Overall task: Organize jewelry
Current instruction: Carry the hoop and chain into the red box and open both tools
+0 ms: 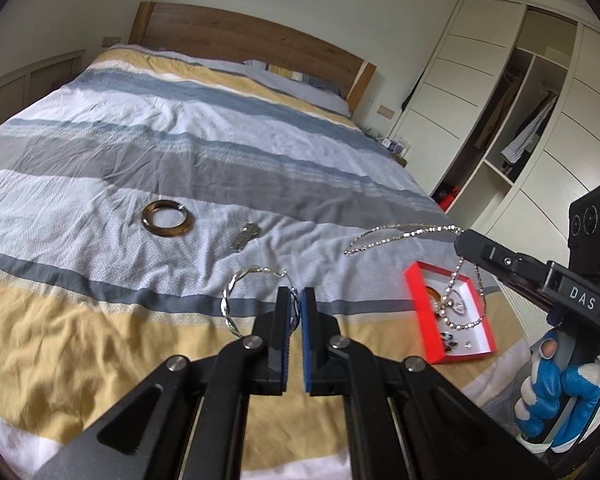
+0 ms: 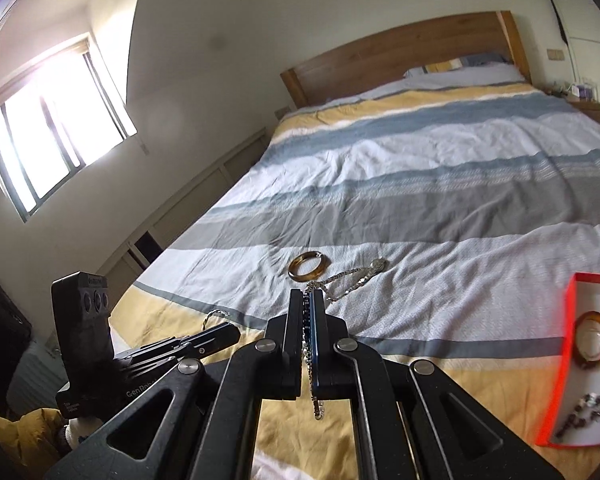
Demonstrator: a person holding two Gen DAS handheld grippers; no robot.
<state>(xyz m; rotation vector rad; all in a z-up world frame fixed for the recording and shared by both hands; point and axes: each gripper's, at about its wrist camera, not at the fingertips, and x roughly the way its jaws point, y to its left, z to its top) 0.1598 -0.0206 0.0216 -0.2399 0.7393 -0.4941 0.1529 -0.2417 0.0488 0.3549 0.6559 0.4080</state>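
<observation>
My left gripper (image 1: 296, 294) is shut on a twisted silver bangle (image 1: 231, 300), which sticks out to its left above the bedspread. To the right, my right gripper (image 1: 462, 240) is shut on a sparkling stone-set chain (image 1: 404, 235) whose loops hang over the red jewelry box (image 1: 416, 292). In the right wrist view the right gripper (image 2: 308, 296) pinches that chain (image 2: 317, 404), one end dangling behind the pads. The left gripper (image 2: 236, 332) shows at lower left. A brown bangle (image 1: 167, 217) (image 2: 308, 266) and a small silver chain heap (image 1: 246, 236) (image 2: 378, 264) lie on the bed.
The red box (image 2: 568, 320) holds an amber bangle (image 2: 592, 340) and dark beads (image 2: 580, 416). The striped bedspread (image 1: 260, 140) spreads to a wooden headboard (image 1: 240, 36). An open wardrobe (image 1: 512, 120) stands at the right, a window (image 2: 48, 120) at the left. A gloved hand (image 1: 560, 396) grips the right handle.
</observation>
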